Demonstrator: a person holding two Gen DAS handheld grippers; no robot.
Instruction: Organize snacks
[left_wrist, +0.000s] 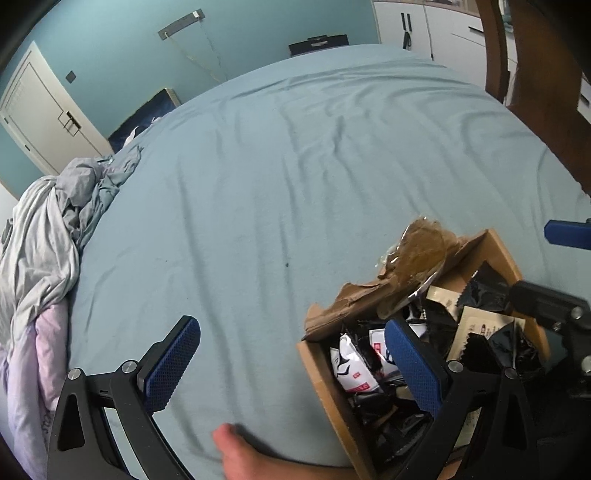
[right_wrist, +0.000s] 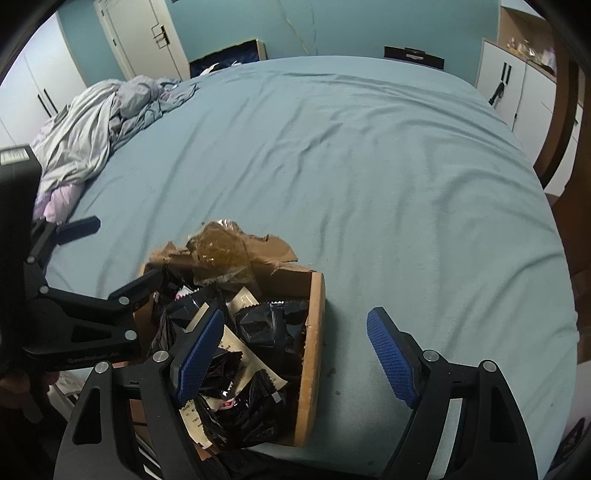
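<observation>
- My left gripper (left_wrist: 291, 363) is spread wide and holds nothing; one blue pad hangs over the bed sheet (left_wrist: 258, 184), the other over the open cardboard box (left_wrist: 325, 384)
- My right gripper (right_wrist: 295, 354) is also wide open and empty, one pad over the box, the other over bare sheet
- The snack packets (right_wrist: 258, 328), black, beige and white, lie heaped loose inside the box near the bed's near edge
- Risk: the packets look slick and overlapping, so a pinch may catch two or slip off
- Risk: the torn flap with tape (right_wrist: 229, 254) may snag a finger
- Risk: the soft mattress may let the box tip or slide when pushed
</observation>
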